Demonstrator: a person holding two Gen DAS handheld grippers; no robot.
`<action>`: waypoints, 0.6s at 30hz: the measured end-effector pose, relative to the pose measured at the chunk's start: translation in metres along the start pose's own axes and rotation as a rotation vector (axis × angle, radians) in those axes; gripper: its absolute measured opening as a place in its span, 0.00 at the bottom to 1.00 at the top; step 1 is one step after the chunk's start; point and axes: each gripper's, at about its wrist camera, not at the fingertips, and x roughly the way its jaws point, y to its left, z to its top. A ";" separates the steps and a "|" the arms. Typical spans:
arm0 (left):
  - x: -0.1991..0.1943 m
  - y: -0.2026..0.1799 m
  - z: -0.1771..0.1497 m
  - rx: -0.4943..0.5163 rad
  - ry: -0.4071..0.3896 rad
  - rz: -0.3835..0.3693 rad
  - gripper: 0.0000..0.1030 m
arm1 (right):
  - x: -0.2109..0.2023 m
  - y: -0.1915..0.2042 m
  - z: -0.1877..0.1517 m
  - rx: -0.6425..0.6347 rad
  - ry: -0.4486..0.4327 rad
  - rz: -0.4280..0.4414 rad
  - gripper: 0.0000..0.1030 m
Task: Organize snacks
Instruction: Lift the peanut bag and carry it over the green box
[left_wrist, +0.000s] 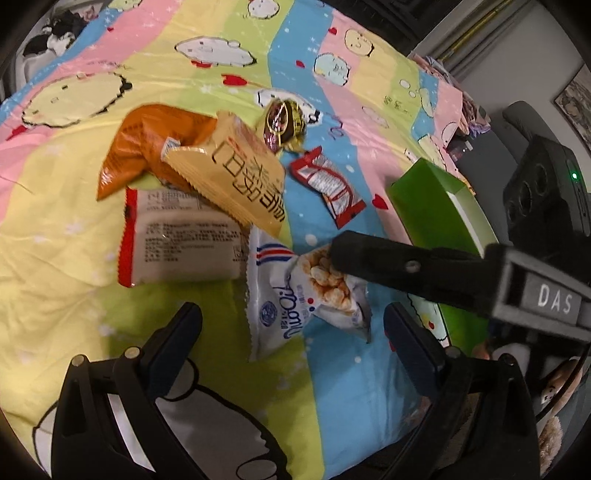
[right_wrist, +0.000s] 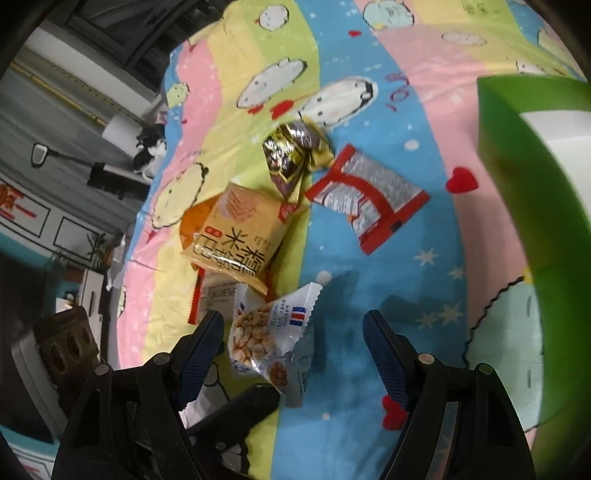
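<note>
With both my grippers released, left (left_wrist: 291, 325) and right (right_wrist: 293, 350), the puffed-snack packet (right_wrist: 271, 339) lies between my right jaws just beside the green box (right_wrist: 517, 177); it looks light, crinkly, slippery and crushable, so I'd pinch its sealed edge.

- I am seeing the green box (right_wrist: 524, 206) running off the right edge of my right wrist view, so its far-right side is staying unseen.
- The tan packet (left_wrist: 236, 177) is covering part of the orange bag (left_wrist: 147, 147) and a corner of the white-and-red packet (left_wrist: 177, 240).
- My right gripper's finger (left_wrist: 399, 258) is lying across the puffed-snack bag (left_wrist: 295, 299), hiding its right end.
- Small print on the red-and-silver sachet (right_wrist: 369, 195) is blurring past reading.
</note>
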 end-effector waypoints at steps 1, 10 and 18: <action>0.002 0.001 0.000 0.000 0.003 0.000 0.95 | 0.002 -0.001 0.000 -0.001 0.005 -0.001 0.76; 0.006 0.001 0.000 0.008 0.002 -0.049 0.79 | 0.016 -0.003 0.001 0.005 0.025 0.030 0.69; 0.009 -0.003 -0.001 0.020 -0.013 -0.060 0.61 | 0.022 0.003 -0.003 -0.016 0.065 0.078 0.54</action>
